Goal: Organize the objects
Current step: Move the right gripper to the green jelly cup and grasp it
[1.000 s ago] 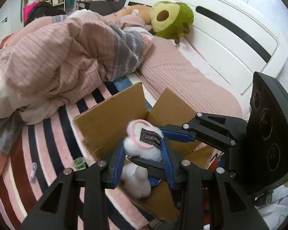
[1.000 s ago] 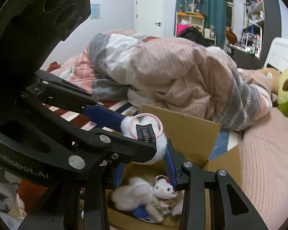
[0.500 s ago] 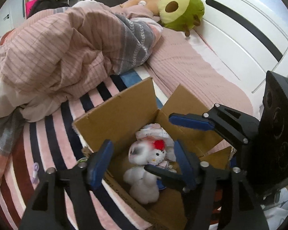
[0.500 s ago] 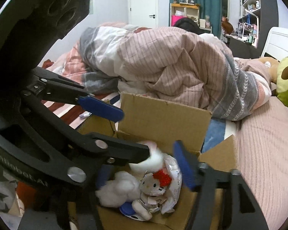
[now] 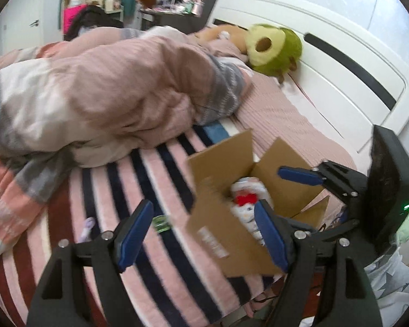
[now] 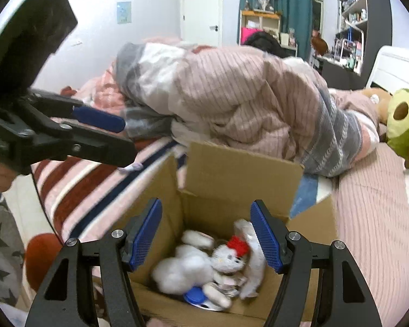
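Currently my right gripper (image 6: 205, 234) hangs over the open cardboard box (image 6: 240, 174) on the striped bedspread (image 5: 161, 239), jaws apart and empty. Inside the box lies a white plush cat (image 6: 204, 261) with a red bow, on top of a blue-lidded item (image 6: 195, 294). My left gripper (image 5: 204, 234) is off to the box's side, jaws opening, nothing gripped; one finger overlaps the box wall. A small green object (image 5: 161, 222) and a lilac one (image 5: 87, 227) lie on the bedspread nearby.

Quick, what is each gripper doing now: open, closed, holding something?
Left gripper: jaws opening, holding nothing.
Right gripper: open, empty, above the cardboard box.
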A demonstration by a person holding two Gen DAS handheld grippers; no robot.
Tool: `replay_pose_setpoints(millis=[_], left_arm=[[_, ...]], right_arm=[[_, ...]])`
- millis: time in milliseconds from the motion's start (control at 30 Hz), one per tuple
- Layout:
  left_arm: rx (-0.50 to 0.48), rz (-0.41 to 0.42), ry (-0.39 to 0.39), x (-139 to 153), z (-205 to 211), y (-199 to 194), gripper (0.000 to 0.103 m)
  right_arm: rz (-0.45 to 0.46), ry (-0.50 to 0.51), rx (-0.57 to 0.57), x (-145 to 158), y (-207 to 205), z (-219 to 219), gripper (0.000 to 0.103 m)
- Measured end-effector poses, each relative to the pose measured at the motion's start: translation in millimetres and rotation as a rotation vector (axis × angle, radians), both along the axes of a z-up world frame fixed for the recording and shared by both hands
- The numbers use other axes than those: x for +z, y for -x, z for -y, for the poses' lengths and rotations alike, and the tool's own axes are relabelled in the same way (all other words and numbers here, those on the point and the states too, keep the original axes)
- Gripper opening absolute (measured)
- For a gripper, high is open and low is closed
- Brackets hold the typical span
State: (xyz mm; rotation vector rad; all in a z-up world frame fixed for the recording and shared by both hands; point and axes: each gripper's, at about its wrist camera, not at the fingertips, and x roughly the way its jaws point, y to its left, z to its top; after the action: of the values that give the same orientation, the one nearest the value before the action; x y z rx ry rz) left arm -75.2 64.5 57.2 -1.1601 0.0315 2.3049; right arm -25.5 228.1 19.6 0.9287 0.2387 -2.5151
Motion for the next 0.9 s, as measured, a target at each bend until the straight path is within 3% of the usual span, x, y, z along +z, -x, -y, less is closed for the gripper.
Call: replay_pose_setpoints(millis=[133, 233, 367, 433, 467, 533, 633, 733, 900], left_arm=[[0.057, -0.025, -0.054, 0, 54, -13, 0.077], [0.114, -0.036, -0.048, -9, 93, -23, 0.077], [0.204, -0.054, -0.021, -25, 135, -37, 0.079], [0.256, -0.082, 0.027, -34, 147, -40, 0.086], [0.302, -0.113, 0.085, -40, 150, -39, 0.086], [0.342, -0.119, 0.129, -49, 153, -33, 0.086], [0.354, -0.098, 0.113, -65, 155, -14, 0.086], [0.345, -0.089, 0.15, -85, 151, 3, 0.086], [0.308, -0.013, 0.085, -134, 153, 22, 0.086]], right_arm=[[0.01, 0.034, 0.095, 11, -12, 44, 0.065], [0.02, 0.043, 0.18, 9, -19, 84, 0.065], [0.162, 0.173, 0.249, -12, -14, 124, 0.065], [0.217, 0.23, 0.238, -33, -12, 139, 0.065], [0.226, 0.241, 0.215, -45, -10, 145, 0.065], [0.232, 0.238, 0.138, -66, -6, 151, 0.065], [0.247, 0.228, -0.031, -98, 7, 151, 0.065], [0.225, 0.187, -0.177, -123, 20, 147, 0.065], [0.175, 0.064, -0.34, -157, 46, 142, 0.062]])
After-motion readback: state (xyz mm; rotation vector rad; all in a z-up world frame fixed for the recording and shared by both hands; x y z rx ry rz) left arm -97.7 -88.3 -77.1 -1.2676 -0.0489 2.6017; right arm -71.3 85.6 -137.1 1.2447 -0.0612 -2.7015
